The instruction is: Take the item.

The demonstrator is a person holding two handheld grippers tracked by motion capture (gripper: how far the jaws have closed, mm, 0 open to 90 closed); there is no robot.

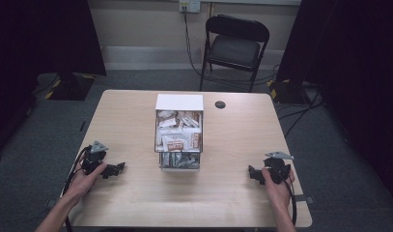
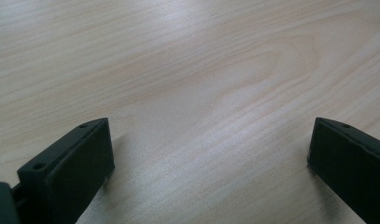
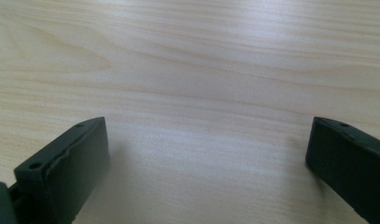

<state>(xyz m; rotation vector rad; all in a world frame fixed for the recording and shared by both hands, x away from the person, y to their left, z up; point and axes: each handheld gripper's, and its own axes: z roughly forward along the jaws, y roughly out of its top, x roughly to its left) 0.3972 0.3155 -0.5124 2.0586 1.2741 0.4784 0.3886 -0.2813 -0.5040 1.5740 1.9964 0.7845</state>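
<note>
A clear box (image 1: 180, 133) with a white lid end stands in the middle of the wooden table (image 1: 136, 203); it holds several small packets. My left gripper (image 1: 116, 169) rests on the table near the front left edge, held by a hand, its tips aimed toward the box. Its jaws stand wide open over bare wood (image 2: 211, 135). My right gripper (image 1: 252, 175) rests near the front right edge, also held by a hand and aimed inward. Its black fingers (image 3: 71, 163) are spread wide with nothing between them.
A small dark round hole (image 1: 220, 104) sits in the tabletop behind the box to the right. A black folding chair (image 1: 235, 46) stands beyond the far table edge. Dark curtains and cables line both sides of the floor.
</note>
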